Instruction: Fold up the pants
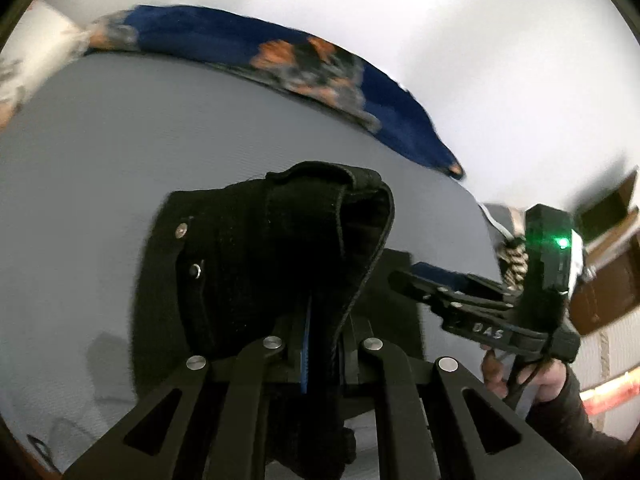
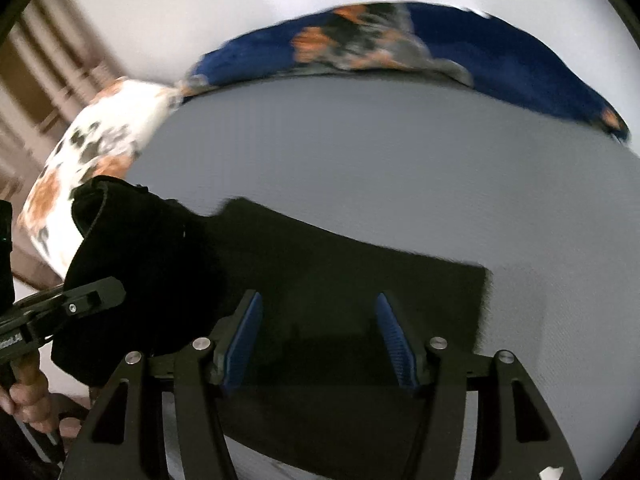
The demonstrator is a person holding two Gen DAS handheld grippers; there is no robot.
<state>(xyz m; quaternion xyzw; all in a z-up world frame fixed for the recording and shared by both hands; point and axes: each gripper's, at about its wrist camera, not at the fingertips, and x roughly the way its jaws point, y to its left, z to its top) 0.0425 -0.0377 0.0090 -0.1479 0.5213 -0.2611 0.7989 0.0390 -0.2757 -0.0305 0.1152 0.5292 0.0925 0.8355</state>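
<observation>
The black pants (image 1: 256,264) lie on a grey bed sheet (image 1: 120,152). My left gripper (image 1: 320,344) is shut on the waistband end, which bunches up over its fingers with a button and rivet showing. In the right wrist view the pants (image 2: 340,280) stretch flat across the sheet (image 2: 380,160), with the lifted waistband end at the left. My right gripper (image 2: 320,340) is open and empty, hovering just above the flat leg part. The right gripper also shows in the left wrist view (image 1: 416,284), and the left gripper in the right wrist view (image 2: 108,292).
A blue pillow with orange and grey print (image 1: 304,60) lies along the far edge of the bed, also in the right wrist view (image 2: 400,44). A white flowered pillow (image 2: 92,152) sits at the left. Wooden furniture (image 1: 608,264) stands beyond the bed's right side.
</observation>
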